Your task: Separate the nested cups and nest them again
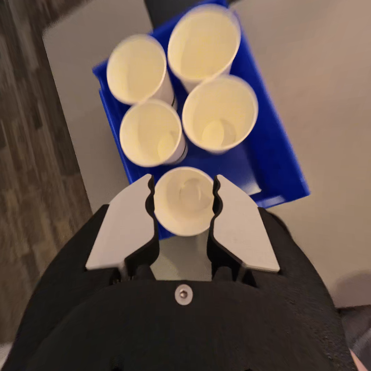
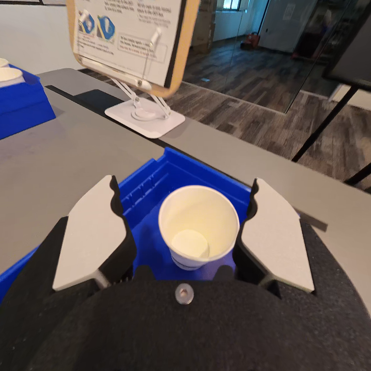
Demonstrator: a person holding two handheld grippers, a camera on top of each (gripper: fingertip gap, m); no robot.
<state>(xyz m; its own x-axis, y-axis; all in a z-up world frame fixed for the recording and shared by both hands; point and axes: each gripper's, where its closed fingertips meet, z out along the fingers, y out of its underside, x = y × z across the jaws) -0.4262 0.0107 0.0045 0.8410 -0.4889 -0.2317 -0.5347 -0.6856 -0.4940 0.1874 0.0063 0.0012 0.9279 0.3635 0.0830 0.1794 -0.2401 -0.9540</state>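
Above the blue bin holding four paper cups, we see the left tongs pinching a fifth cup, while the right tongs stand spread around a single cup in another bin on the desk.

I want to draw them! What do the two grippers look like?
Both match. The left gripper and right gripper each have a chunky black textured body, two flat pale-grey fingers lined with wavy black pads, and one silver screw in the middle. No cables show.
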